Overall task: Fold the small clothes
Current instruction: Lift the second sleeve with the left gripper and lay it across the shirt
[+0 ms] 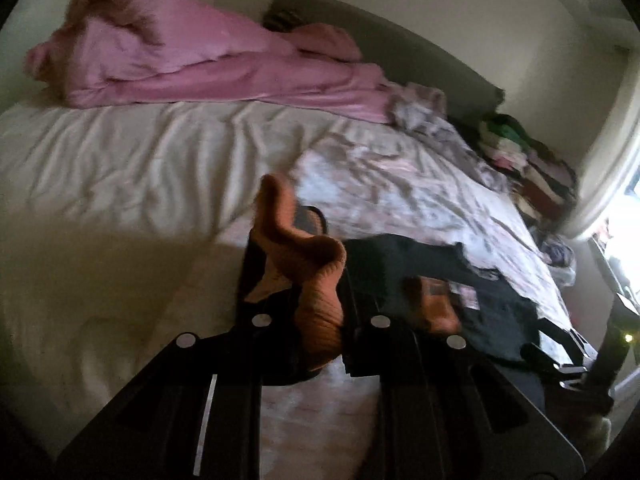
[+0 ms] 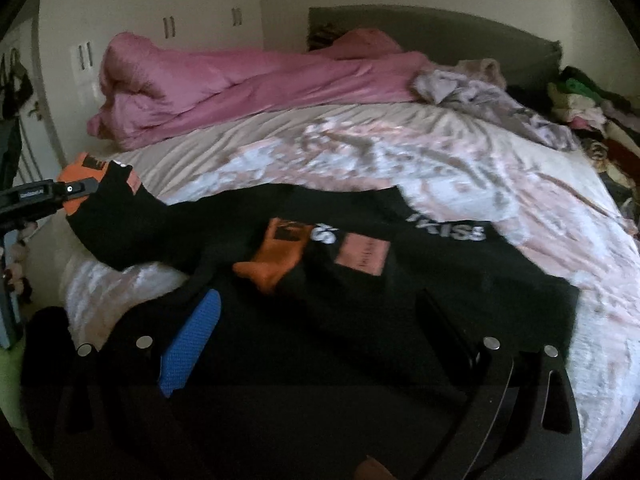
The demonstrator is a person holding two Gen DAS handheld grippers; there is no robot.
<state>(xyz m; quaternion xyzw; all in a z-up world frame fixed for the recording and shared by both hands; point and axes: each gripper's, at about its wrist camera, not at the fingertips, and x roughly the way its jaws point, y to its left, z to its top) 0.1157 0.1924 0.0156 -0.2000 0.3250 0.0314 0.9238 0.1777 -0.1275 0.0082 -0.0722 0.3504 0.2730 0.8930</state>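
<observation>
In the left wrist view we are clamping our left gripper (image 1: pixel 298 280) on the orange cuff (image 1: pixel 316 280) of the black garment (image 1: pixel 420 264); in the right wrist view our right gripper (image 2: pixel 320 320) fingers are spread apart over it on the bed (image 2: pixel 520 168); we should be keeping the sleeve taut, we judge.

My left wrist cam sits low at the bed's edge, looking along my fingers across the wrinkled white bedsheet (image 1: pixel 120 152) toward the headboard. My right wrist cam hovers close over the black garment with orange cuffs (image 2: pixel 280 220), facing the same way. Both catch the crumpled pink duvet (image 1: pixel 180 60) (image 2: pixel 240 80).
</observation>
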